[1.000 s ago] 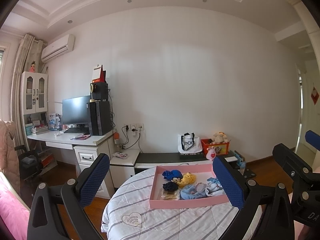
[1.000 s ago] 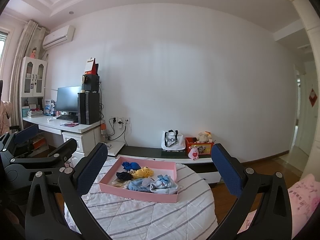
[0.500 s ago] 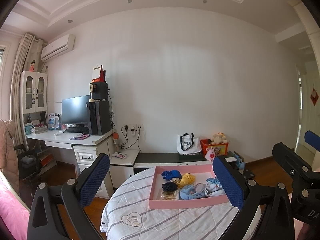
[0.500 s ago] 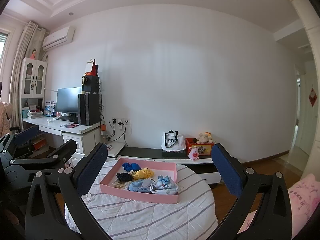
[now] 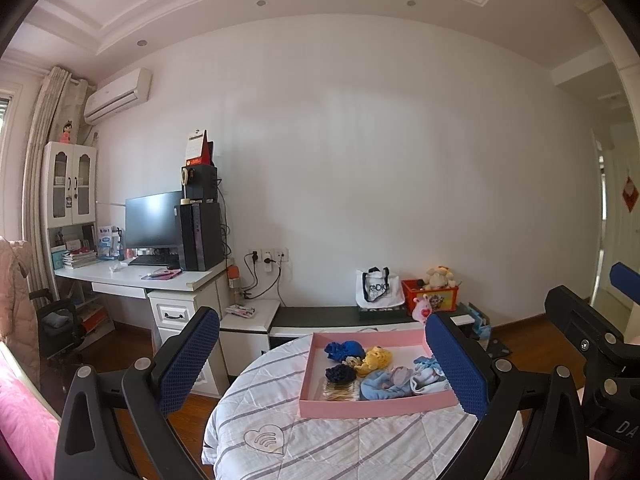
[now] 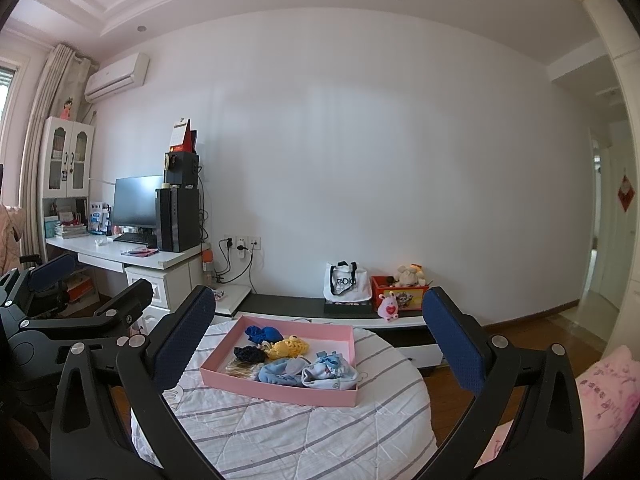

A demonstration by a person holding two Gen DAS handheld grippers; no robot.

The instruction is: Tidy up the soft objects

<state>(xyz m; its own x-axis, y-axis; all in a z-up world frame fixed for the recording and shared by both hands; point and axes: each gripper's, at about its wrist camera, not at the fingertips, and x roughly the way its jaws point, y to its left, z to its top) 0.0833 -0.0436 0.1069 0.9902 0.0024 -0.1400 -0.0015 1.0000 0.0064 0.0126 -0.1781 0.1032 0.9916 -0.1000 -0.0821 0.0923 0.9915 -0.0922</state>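
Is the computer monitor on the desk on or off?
Off, it seems: the monitor screen is uniformly dark in both views.

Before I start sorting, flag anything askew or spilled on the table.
Nothing stands out. The shallow pink cardboard tray sits flat on the striped quilted table cover, and the small soft fabric items lie loosely jumbled inside it, none over the rim.

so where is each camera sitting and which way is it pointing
Left wrist: on the left tool, raised, facing the pink tray on the round table; the right tool shows at far right.
Right wrist: on the right tool, same aim; the left tool shows at far left.
Shared: tray, table, white tote bag.
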